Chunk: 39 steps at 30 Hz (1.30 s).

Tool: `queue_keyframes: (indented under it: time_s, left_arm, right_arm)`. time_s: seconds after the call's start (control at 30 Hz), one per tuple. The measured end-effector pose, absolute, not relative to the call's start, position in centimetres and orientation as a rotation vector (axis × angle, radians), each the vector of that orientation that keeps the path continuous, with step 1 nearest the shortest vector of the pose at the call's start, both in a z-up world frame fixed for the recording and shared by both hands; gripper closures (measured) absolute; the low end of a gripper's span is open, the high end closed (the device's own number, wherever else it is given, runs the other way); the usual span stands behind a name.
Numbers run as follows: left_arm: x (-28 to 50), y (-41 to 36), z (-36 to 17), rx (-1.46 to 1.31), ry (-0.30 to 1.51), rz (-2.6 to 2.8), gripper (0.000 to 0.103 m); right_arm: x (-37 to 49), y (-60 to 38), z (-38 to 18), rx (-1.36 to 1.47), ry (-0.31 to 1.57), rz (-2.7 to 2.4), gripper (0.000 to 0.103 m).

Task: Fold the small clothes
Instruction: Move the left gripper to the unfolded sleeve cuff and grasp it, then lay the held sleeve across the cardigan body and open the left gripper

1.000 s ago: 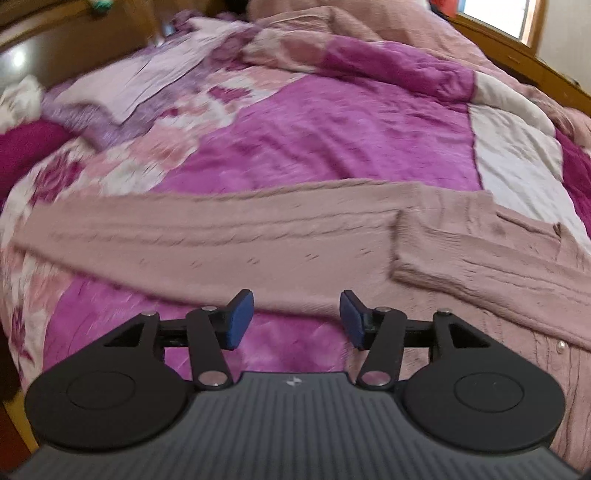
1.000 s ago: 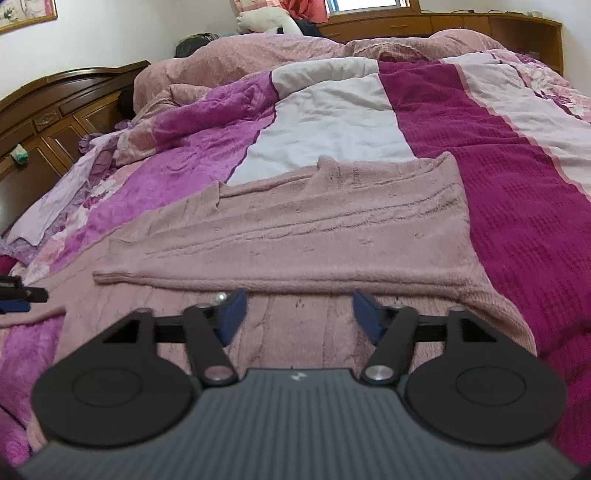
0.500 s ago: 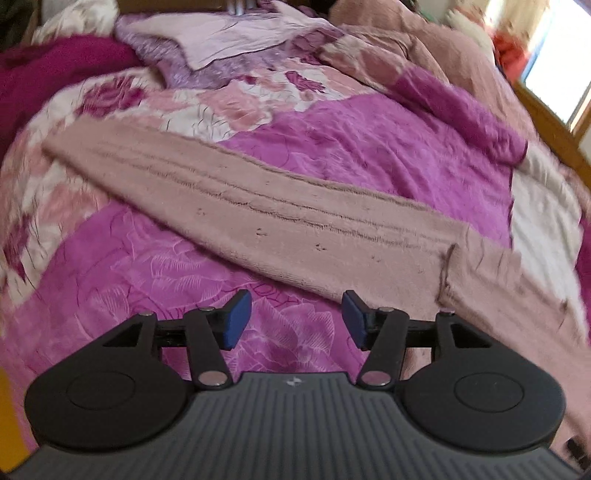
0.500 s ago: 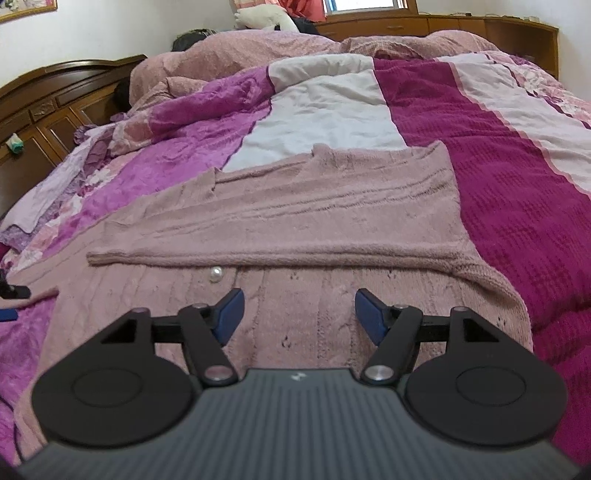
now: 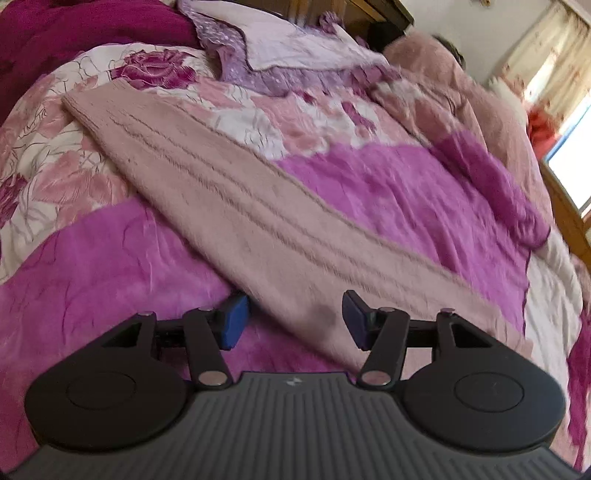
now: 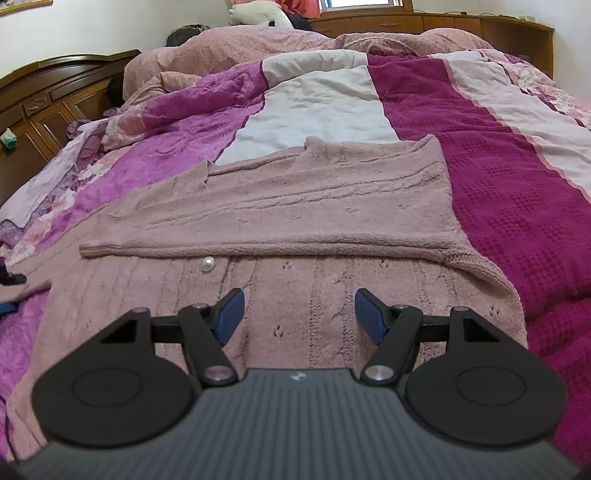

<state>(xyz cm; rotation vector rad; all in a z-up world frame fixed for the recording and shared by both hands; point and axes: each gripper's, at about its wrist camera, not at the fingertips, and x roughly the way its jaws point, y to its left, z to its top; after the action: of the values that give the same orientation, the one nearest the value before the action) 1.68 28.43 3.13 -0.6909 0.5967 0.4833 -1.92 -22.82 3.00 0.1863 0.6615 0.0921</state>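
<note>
A wide bed (image 6: 498, 192) fills both views, spread with a quilt (image 5: 406, 192) in magenta, white and rose print; a dark wooden headboard (image 6: 40, 107) and a window (image 6: 354, 3) close the room behind it; a lilac pillow (image 5: 288, 44) lies near the head. On the quilt lies the pink knit cardigan (image 6: 295, 206), flat, one sleeve already folded across the body (image 6: 258, 243); the other sleeve (image 5: 236, 192) runs out long over the quilt. The left claw (image 5: 293, 319) hangs spread over the near edge of that sleeve, pinching nothing; the right claw (image 6: 297, 314) hovers spread above the cardigan's body, also empty, just below a pearl button (image 6: 208, 264).

My judgement: the loose knit could bunch or stretch if the left claw bites only the top layer, or takes the soft quilt along with it; dragging the long sleeve could then skew the fold already made; the yielding bed gives little to press against.
</note>
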Motion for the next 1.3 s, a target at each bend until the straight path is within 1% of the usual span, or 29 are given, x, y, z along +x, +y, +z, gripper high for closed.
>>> queue_keyframes:
  time_s: [0.27,0.3,0.33,0.37,0.4,0.43,0.53,0.6,0.77,0.93,1.3]
  left_arm:
    - [4.1,31.9,2.8,-0.795,0.58,0.475,0.042]
    - [4.3,32.1,2.8,-0.798,0.577,0.473,0.047]
    - [4.5,32.2,2.8,-0.799,0.57,0.469,0.056]
    - [4.6,32.4,2.8,-0.793,0.568,0.472,0.062]
    - [4.7,32.5,2.8,-0.786,0.567,0.469,0.073]
    - [4.7,32.7,2.8,-0.789,0.561,0.457,0.078]
    - [4.1,33.0,3.0,-0.823,0.517,0.392,0.088]
    - [3.6,32.9,3.6,-0.815,0.487,0.363,0.091]
    - [2.8,31.9,5.9,-0.817,0.389,0.259,0.091]
    - [2.6,29.4,8.8,-0.77,0.317,0.167,0.091]
    - [3.6,20.3,14.6,-0.633,0.25,-0.063,0.091]
  right_arm:
    - [-1.9,-22.5,2.8,0.176,0.67,0.076,0.035]
    - [-1.9,-22.4,2.8,0.171,0.671,0.075,0.035]
    - [-1.9,-22.3,2.8,0.165,0.671,0.074,0.035]
    - [-1.9,-22.2,2.8,0.157,0.671,0.073,0.035]
    - [-1.9,-22.2,2.9,0.152,0.671,0.073,0.035]
    - [-1.9,-22.2,2.9,0.151,0.672,0.073,0.035]
    - [-1.9,-22.1,2.9,0.153,0.672,0.073,0.035]
    - [-1.9,-22.1,2.8,0.153,0.672,0.074,0.035]
    - [-1.9,-22.3,2.9,0.158,0.668,0.076,0.035]
    - [-2.1,-22.4,3.0,0.159,0.662,0.069,0.035]
    - [-2.3,-23.0,3.3,0.17,0.649,0.052,0.035]
